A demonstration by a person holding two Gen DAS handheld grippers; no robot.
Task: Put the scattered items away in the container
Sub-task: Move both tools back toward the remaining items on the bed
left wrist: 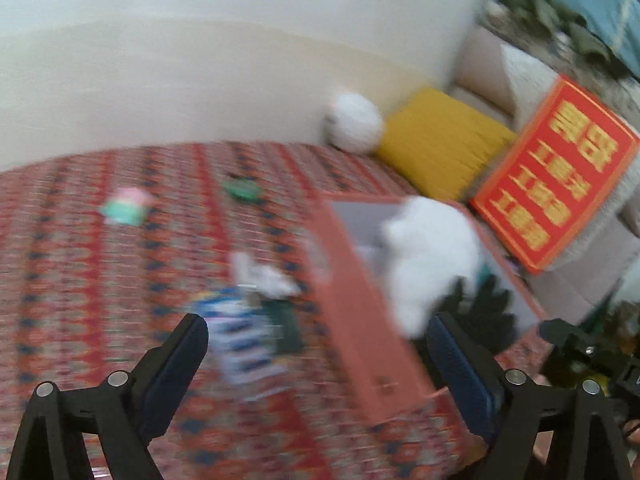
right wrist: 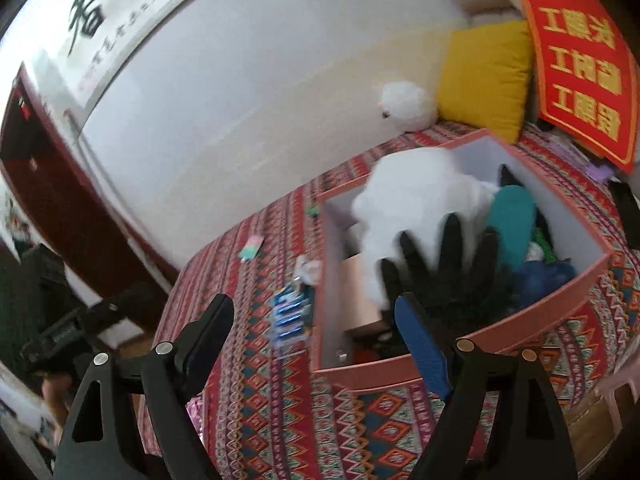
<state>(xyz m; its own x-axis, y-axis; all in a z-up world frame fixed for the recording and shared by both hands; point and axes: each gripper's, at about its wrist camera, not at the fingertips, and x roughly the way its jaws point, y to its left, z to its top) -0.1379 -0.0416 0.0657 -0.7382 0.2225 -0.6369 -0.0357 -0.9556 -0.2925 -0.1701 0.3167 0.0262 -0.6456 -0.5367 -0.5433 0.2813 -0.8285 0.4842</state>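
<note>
Meanwhile, both sets of fingers spread apart, left gripper [left wrist: 316, 344] and right gripper [right wrist: 316, 316] empty. Pink box [right wrist: 532, 316] on patterned cloth [right wrist: 280, 408], holding white plush [right wrist: 416, 208], black glove [right wrist: 452, 276]. Battery pack [right wrist: 290, 318] just beside box, outside.

Red cloth [right wrist: 280, 400] patterned in bands of diamonds and zigzags, with orange, teal, navy and cream. Salmon-pink box [right wrist: 400, 372], pale grey inside. White plush [right wrist: 416, 208] in it, beside a black glove [right wrist: 452, 272], a teal piece [right wrist: 512, 220] and something dark blue [right wrist: 536, 280]. Blue-and-white pack [right wrist: 290, 316] on the cloth; farther off a pink-and-mint item [right wrist: 251, 249] and a small green one [right wrist: 312, 210]. Mustard-yellow cushion [right wrist: 484, 76]. Second white plush [right wrist: 406, 106] with an orange beak. Red sign [right wrist: 576, 52] with gold characters. Black grippers with blue pads [right wrist: 420, 344]. Cream wall [left wrist: 200, 60].
</note>
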